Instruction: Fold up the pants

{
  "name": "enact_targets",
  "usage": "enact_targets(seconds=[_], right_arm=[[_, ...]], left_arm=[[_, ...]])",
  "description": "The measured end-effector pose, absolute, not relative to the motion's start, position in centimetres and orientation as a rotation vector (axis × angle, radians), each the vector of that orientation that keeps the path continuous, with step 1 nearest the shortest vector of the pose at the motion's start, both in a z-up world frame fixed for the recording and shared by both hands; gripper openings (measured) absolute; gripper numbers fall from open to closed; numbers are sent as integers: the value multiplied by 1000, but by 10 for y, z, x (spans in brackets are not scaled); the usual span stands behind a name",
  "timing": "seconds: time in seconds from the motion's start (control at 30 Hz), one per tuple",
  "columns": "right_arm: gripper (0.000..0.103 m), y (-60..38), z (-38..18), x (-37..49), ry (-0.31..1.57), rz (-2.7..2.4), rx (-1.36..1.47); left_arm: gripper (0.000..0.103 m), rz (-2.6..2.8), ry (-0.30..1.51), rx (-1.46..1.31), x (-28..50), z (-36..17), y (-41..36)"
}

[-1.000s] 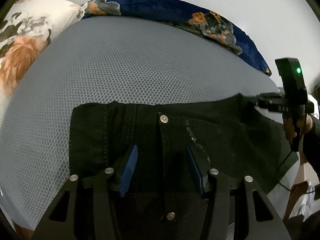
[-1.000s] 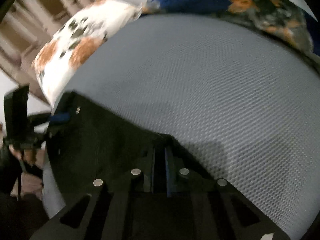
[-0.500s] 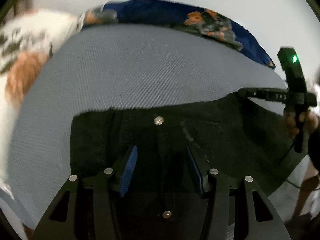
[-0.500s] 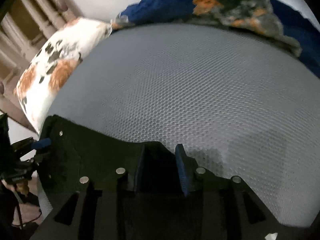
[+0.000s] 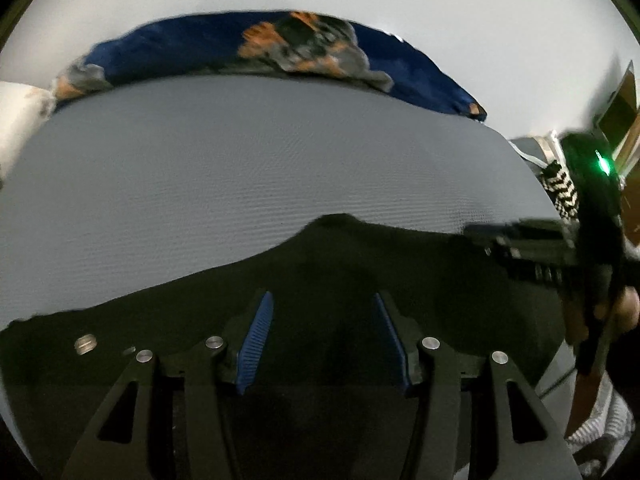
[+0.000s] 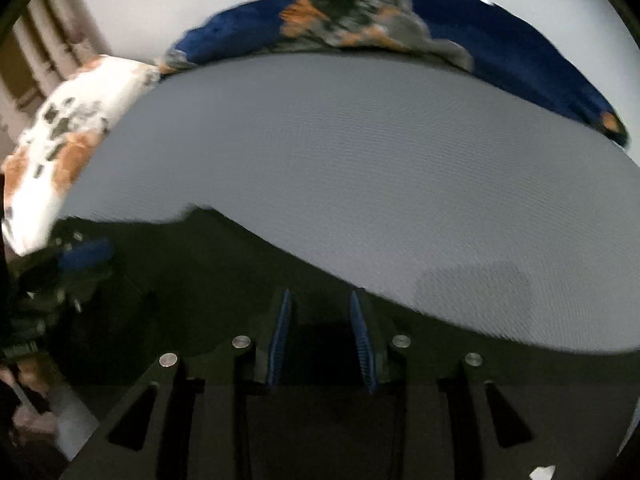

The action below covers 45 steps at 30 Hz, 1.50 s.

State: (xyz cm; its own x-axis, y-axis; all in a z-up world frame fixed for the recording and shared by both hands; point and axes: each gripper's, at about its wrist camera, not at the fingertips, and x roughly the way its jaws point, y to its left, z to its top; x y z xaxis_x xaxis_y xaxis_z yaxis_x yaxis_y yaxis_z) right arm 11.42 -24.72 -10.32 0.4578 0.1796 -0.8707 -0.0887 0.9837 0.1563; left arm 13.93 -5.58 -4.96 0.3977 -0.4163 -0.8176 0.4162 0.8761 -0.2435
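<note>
Black pants (image 5: 360,264) lie on the grey mattress (image 5: 260,168) along its near edge. A metal button (image 5: 85,344) shows at the lower left. My left gripper (image 5: 322,312) is open with its blue pads over the black cloth. My right gripper (image 6: 320,312) is open too, over the pants (image 6: 180,280) at their right end. The right gripper also shows in the left wrist view (image 5: 520,248) at the far right, and the left gripper shows blurred in the right wrist view (image 6: 80,256) at the far left.
A blue floral blanket (image 5: 260,52) lies along the far edge of the mattress by the white wall. A white floral pillow (image 6: 68,140) sits at the left end. A striped cloth (image 5: 560,188) lies beyond the right edge.
My right gripper was shut a second ago and now stands open. Both views have swung; the pants' waist button has moved from centre to lower left in the left view.
</note>
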Motion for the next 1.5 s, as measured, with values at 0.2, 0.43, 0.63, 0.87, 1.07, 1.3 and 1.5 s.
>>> enact_targets(seconds=[0.2, 0.43, 0.63, 0.87, 1.07, 1.3, 1.5], right_arm=[[26, -299, -122, 92, 1077, 32, 109], [24, -367, -124, 75, 1057, -106, 198], [28, -406, -114, 65, 1048, -113, 306], [35, -483, -93, 15, 1013, -49, 504], [36, -566, -95, -42, 1004, -138, 677], [36, -618, -121, -85, 1037, -178, 789], [36, -635, -142, -94, 1039, -99, 843]], left_arm=[[53, -512, 1067, 62, 168, -67, -86], [53, -462, 1085, 85, 180, -84, -92], [53, -440, 1101, 49, 177, -77, -91], [53, -479, 1056, 78, 131, -50, -92], [54, -481, 1094, 46, 107, -49, -90], [54, -463, 1165, 12, 96, -62, -95], [54, -445, 1196, 31, 90, -67, -99]])
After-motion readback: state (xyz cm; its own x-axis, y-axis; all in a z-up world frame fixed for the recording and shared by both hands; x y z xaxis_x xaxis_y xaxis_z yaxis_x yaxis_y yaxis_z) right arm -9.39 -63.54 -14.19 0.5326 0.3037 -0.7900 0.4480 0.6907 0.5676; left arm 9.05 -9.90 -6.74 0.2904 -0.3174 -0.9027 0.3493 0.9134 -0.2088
